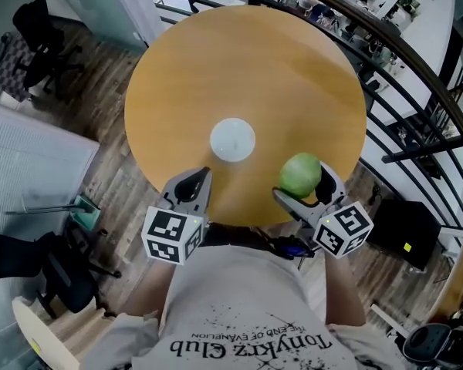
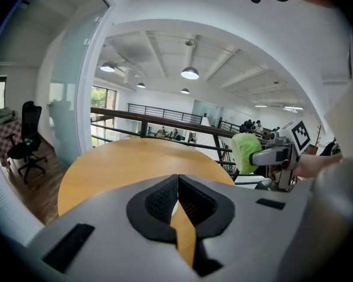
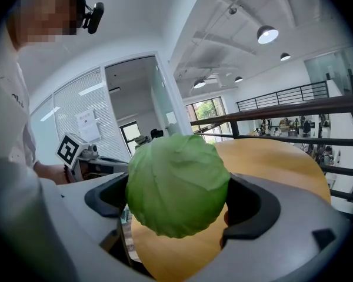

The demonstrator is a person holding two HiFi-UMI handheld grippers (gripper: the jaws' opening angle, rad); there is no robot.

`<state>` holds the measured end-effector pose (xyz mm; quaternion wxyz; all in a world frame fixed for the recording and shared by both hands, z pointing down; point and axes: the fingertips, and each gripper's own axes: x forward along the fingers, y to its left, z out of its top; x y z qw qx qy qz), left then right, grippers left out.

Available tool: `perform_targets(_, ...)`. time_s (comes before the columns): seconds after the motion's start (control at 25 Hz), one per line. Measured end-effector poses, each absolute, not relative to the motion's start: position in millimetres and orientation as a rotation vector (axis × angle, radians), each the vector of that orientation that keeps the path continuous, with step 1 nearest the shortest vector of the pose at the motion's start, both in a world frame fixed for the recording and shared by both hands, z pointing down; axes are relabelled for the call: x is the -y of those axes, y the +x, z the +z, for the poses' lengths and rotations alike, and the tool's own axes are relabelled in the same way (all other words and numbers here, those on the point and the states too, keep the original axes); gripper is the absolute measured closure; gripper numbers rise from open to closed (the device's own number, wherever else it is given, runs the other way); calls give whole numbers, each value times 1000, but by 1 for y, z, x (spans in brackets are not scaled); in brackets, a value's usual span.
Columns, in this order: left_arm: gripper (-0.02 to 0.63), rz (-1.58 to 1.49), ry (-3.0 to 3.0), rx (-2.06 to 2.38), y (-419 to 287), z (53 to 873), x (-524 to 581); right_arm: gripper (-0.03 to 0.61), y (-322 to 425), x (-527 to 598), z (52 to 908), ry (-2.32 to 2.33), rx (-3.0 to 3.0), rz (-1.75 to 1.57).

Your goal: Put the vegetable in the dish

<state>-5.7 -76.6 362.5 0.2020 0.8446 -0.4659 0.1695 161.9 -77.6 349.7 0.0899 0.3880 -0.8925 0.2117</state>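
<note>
Below the person's white shirt [image 1: 239,314], the left gripper [image 1: 204,176] hangs at the worktop's [image 1: 247,68] near edge, jaws together on nothing. The right gripper [image 1: 302,185] is clamped on the green cabbage [image 1: 300,175], held over that same edge. So the carry is in hand. The white dish [image 1: 232,139] lies farther in and to the left: next, likely move the cabbage over it, lower, then release.

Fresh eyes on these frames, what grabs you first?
The green cabbage stands out, clamped in the right hand-held gripper above the near edge of the round wooden table. A white dish sits empty at the table's centre; the left hand-held gripper is shut on nothing at the near edge.
</note>
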Motion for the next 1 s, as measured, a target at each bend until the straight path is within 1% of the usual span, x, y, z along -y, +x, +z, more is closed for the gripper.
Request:
perform_targets(0.52, 591, 557, 2304, 1276, -30, 403, 93, 106, 141, 125, 401, 1096, 2583, 662)
perform_targets(1.0, 591, 554, 2222, 1205, -41, 450, 103, 106, 108, 170, 465, 1005, 2495, 690)
